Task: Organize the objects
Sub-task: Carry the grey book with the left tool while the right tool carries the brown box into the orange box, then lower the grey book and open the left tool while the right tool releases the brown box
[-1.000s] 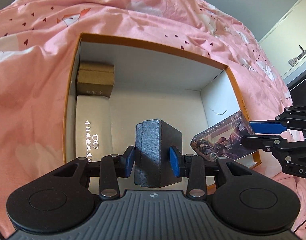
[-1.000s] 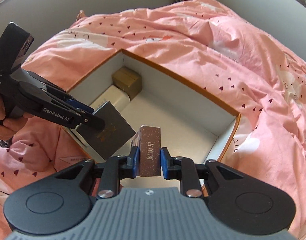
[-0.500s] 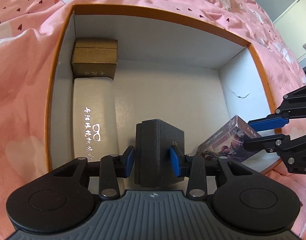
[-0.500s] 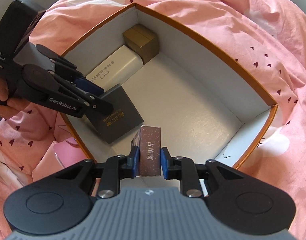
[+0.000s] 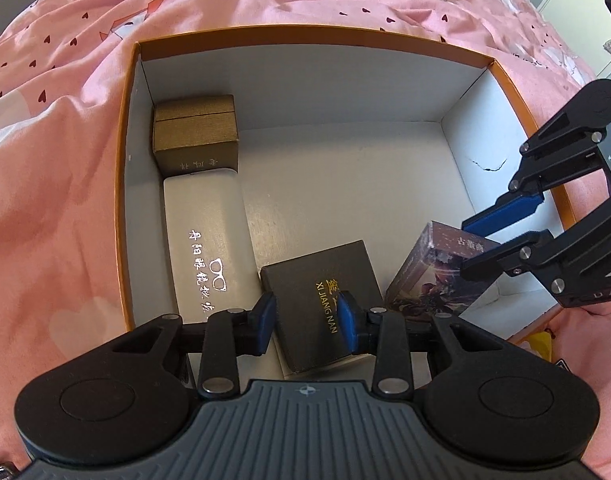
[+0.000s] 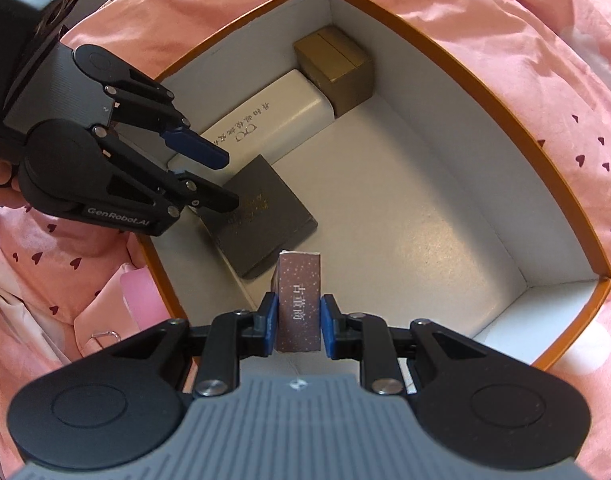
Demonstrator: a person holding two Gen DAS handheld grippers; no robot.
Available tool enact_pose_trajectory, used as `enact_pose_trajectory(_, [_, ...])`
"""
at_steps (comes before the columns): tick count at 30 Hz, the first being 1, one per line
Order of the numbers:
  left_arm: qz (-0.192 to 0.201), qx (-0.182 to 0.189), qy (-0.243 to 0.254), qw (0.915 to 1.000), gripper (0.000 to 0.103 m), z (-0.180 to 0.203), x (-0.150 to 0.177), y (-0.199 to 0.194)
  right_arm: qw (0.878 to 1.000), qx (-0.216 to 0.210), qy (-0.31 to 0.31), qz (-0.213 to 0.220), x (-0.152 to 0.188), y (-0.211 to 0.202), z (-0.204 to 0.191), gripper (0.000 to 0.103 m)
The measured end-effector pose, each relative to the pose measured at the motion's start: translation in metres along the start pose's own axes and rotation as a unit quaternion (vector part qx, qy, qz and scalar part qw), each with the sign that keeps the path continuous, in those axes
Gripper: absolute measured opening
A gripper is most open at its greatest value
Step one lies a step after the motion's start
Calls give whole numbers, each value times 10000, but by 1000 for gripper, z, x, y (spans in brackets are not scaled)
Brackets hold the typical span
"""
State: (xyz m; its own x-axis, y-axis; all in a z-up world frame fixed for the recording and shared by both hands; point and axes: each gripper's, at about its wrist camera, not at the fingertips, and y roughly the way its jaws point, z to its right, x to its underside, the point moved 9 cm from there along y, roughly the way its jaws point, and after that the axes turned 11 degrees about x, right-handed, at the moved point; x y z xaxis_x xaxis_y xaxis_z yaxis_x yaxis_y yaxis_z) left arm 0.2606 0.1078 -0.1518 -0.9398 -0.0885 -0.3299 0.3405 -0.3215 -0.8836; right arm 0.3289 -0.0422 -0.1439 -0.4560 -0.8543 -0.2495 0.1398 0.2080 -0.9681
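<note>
An orange-rimmed white box [image 5: 313,76] lies on the bed. Inside, a gold box [image 5: 195,136] and a white glasses case [image 5: 205,236] lie along its left wall. A dark grey box [image 5: 321,300] with gold lettering lies flat on the box floor, also in the right wrist view [image 6: 261,220]. My left gripper [image 5: 307,316] is open above it, apart from it. My right gripper [image 6: 296,320] is shut on a purple card box [image 6: 298,300], held over the box's near corner; it also shows in the left wrist view [image 5: 437,268].
Pink bedding with small hearts [image 5: 57,184] surrounds the box. A pink item and a clip [image 6: 105,338] lie on the bedding by the box's near-left side. The box's far right floor [image 6: 425,208] is bare.
My left gripper lowered the dark grey box into the orange box, opened and let it go; it now lies flat. My right gripper moved lower over the box with the card box.
</note>
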Motion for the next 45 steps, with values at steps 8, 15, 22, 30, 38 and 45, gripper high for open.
enact_pose_trajectory(8, [79,-31,71,9999,41,4,-9,4,9978,535,-211,314,-20,11,12,30])
enact_pose_trajectory(15, [50,-42,167,9998,41,6,-9,7,9975,672,-92,190,-23,38,22,42])
enact_pose_trajectory(22, [14,-67,255,9997,40,3,-7,9,9970,721,-273,-31,-15,56,12,40])
enact_pose_trajectory(30, [-5,-31,352,9994,40,4,-6,11,9923,983,-625,-408,0,39,23,36])
enact_pose_trajectory(38, [-72,-10,342,9994,39,3,-6,17,9701,1411,-1726,-964,21,47,26,31])
enact_pose_trajectory(45, [-50,37,341,9994,39,0,-7,18,9712,1017,-2001,-804,14,58,6,17])
